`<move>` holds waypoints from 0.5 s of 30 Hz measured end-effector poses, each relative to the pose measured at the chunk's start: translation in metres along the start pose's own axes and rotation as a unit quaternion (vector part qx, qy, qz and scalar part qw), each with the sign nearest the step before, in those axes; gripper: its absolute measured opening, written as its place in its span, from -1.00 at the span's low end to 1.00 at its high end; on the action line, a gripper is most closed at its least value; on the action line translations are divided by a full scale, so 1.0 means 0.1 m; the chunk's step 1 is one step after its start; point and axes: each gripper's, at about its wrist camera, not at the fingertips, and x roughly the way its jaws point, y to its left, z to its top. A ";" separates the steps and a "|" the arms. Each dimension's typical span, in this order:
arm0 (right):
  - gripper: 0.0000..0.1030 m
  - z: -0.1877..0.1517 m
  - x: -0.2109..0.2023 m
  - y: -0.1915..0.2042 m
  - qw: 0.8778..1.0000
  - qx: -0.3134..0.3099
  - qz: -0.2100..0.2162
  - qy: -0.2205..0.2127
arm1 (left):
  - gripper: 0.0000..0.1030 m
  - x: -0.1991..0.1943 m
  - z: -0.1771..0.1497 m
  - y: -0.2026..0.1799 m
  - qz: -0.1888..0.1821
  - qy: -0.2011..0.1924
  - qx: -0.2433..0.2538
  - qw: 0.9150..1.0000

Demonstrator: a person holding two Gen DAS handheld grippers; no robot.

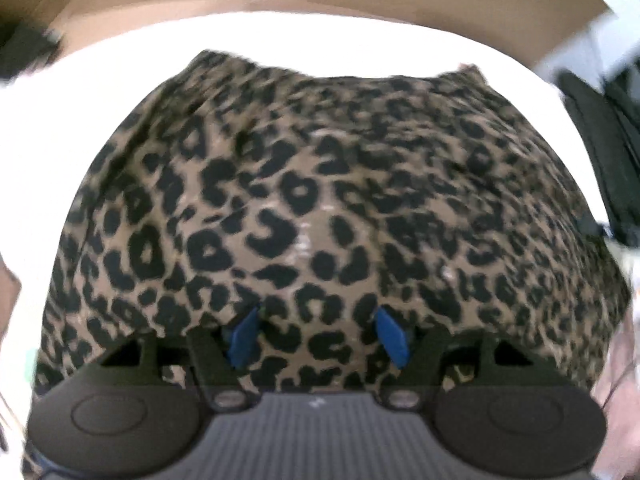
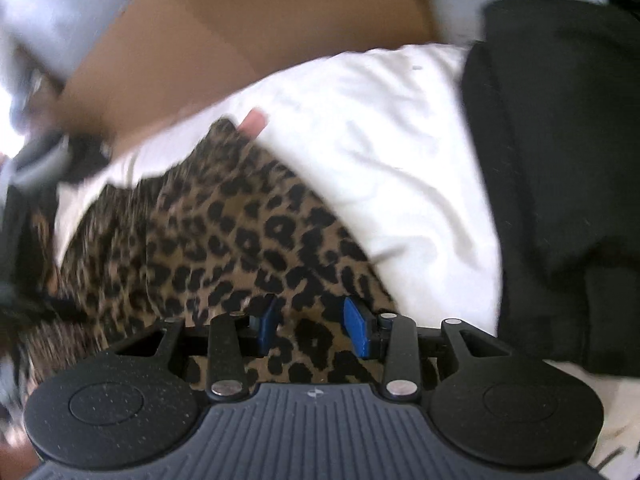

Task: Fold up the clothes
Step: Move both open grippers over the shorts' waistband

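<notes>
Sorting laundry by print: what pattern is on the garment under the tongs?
Leopard print: black spots on tan-brown fabric garment, clearest in the left wrist view.

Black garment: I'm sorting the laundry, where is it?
Right wrist view, far right: the black garment lies on the white sheet, beside the leopard-print garment.
</notes>
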 end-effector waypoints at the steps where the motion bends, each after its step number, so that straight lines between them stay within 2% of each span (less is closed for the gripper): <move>1: -0.17 0.01 -0.02 0.01 1.000 -0.003 -0.004 -0.002 | 0.31 0.03 0.02 0.02 0.002 -0.002 -0.008 1.000; 3: -0.16 0.04 -0.05 0.02 1.000 -0.008 -0.012 -0.005 | 0.31 0.08 0.07 0.06 0.007 -0.007 -0.021 1.000; 5: -0.16 0.10 -0.09 0.10 0.999 -0.026 -0.022 -0.020 | 0.31 0.07 0.14 0.05 0.013 -0.019 -0.011 1.000; 8: -0.16 0.17 -0.11 0.18 0.999 -0.031 -0.008 -0.036 | 0.30 0.00 0.28 0.09 0.014 -0.041 -0.013 0.999; 13: -0.15 0.15 -0.04 0.44 0.995 -0.093 -0.002 -0.029 | 0.27 -0.15 0.56 0.23 0.026 -0.082 -0.013 0.996; 15: -0.14 0.12 -0.01 0.53 0.994 -0.111 0.001 -0.025 | 0.23 -0.20 0.60 0.25 0.023 -0.087 -0.009 0.996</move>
